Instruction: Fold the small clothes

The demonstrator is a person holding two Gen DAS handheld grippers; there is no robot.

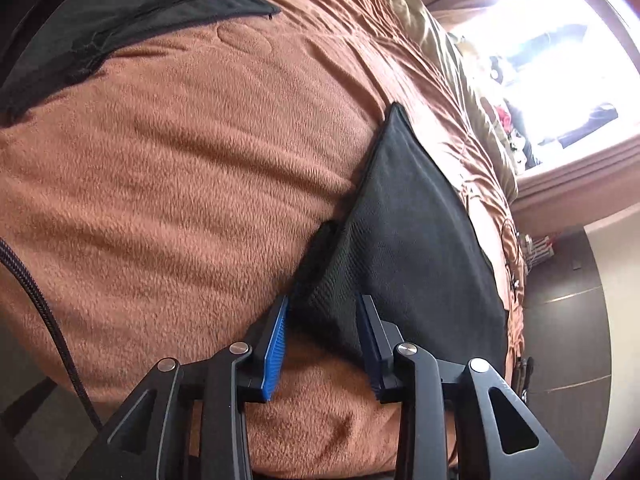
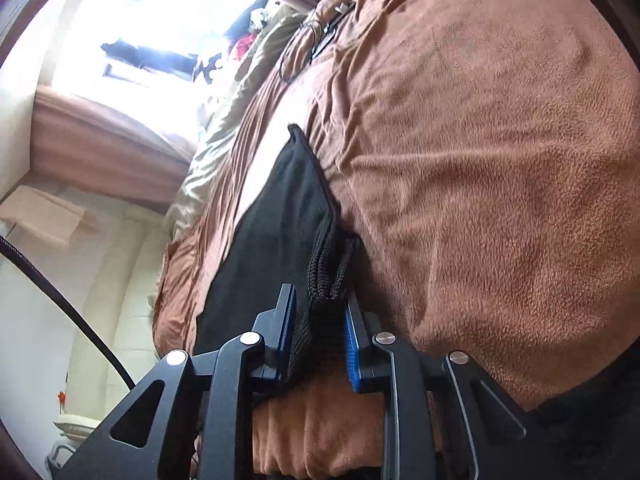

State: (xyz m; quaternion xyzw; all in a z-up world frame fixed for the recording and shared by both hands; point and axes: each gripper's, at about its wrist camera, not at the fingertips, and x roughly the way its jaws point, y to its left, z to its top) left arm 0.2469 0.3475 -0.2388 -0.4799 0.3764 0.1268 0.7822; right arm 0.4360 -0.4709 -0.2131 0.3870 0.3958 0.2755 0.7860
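Left view first: you are holding the left gripper [image 1: 324, 344] over the near end of a small black garment [image 1: 404, 240] that is lying on the brown fleece blanket [image 1: 180, 180] covering the bed. The cloth is sitting between the blue pads [image 1: 276, 354], touching the right-hand one, but a gap is showing beside the left-hand one, so the jaws are standing partly spread around the fabric rather than pinching it. A second dark piece of clothing [image 1: 120, 12] is lying well apart at the far upper left of that view. Right view: you are bringing the right gripper [image 2: 318, 340] onto the bunched mesh edge of the same garment [image 2: 280, 216]; the left-hand pad is pressing on the fabric, while a slit is still showing by the right-hand pad [image 2: 354, 344], so whether this is a true pinch I cannot tell. Judgement on handling: the garment is looking light, soft and limp, with an open knit that should be gripping the ribbed pads well; it will be sagging and folding wherever unsupported. Take hold at the two near corners, along the thicker hemmed edge, catching all layers but not the blanket beneath.
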